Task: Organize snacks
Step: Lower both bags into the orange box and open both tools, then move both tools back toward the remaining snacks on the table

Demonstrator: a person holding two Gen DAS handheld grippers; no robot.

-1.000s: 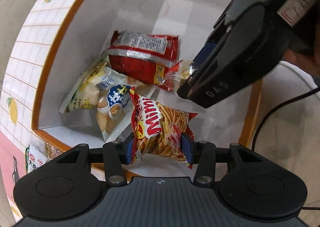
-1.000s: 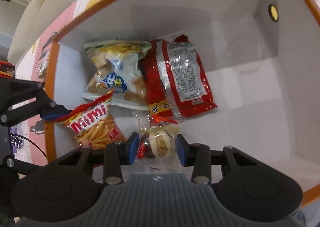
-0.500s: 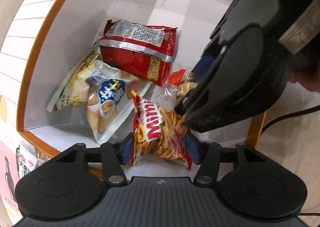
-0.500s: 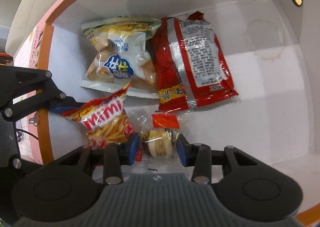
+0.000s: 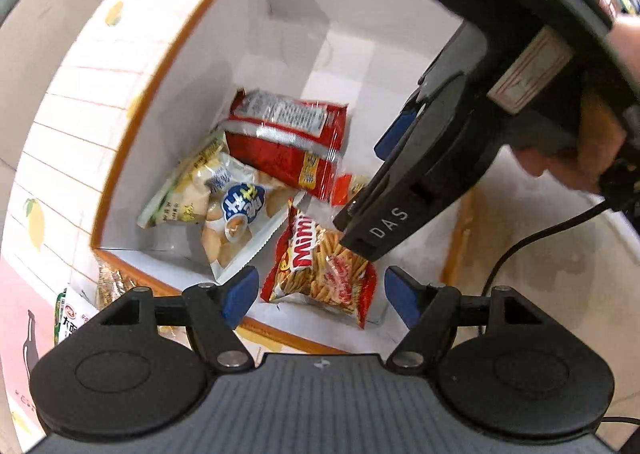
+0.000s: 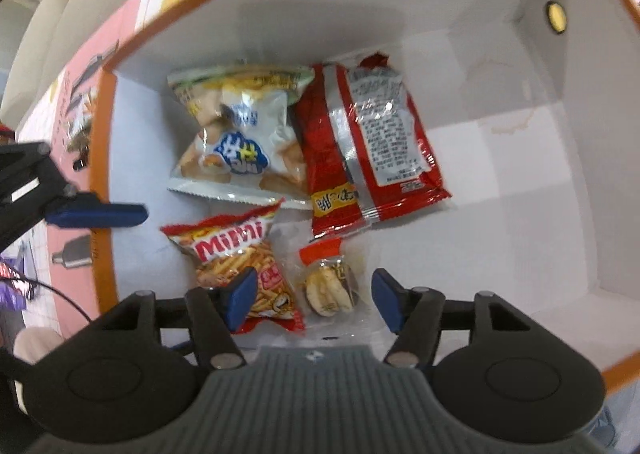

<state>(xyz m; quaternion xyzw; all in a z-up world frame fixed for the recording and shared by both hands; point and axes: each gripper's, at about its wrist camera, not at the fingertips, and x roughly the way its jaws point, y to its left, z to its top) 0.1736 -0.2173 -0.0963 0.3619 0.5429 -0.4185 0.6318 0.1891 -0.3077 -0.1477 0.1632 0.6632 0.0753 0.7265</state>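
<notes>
White box with orange rim (image 6: 520, 158) takes up most of both views; four snacks lie flat on its floor, bunched toward one end. Red foil packet (image 6: 372, 142) is the biggest, back side up, just beside the white-and-blue puff bag (image 6: 236, 142), whose edge it overlaps. Mimi stick bag (image 5: 320, 266) sits below them, then the small clear-wrapped pastry (image 6: 328, 286) right next to it.

Left tongs (image 5: 316, 294) have just been opening and stand wide, Mimi bag loose on the floor between them, pads off it. Right tongs (image 6: 312, 302) likewise just opened, pastry lying free between the jaws.

Handling guess: all light, crinkly, air-filled, slippery film; contents crush easily. Pinch a sealed end seam or corner, not the belly. Pastry softest, take its red-tagged wrapper end.
</notes>
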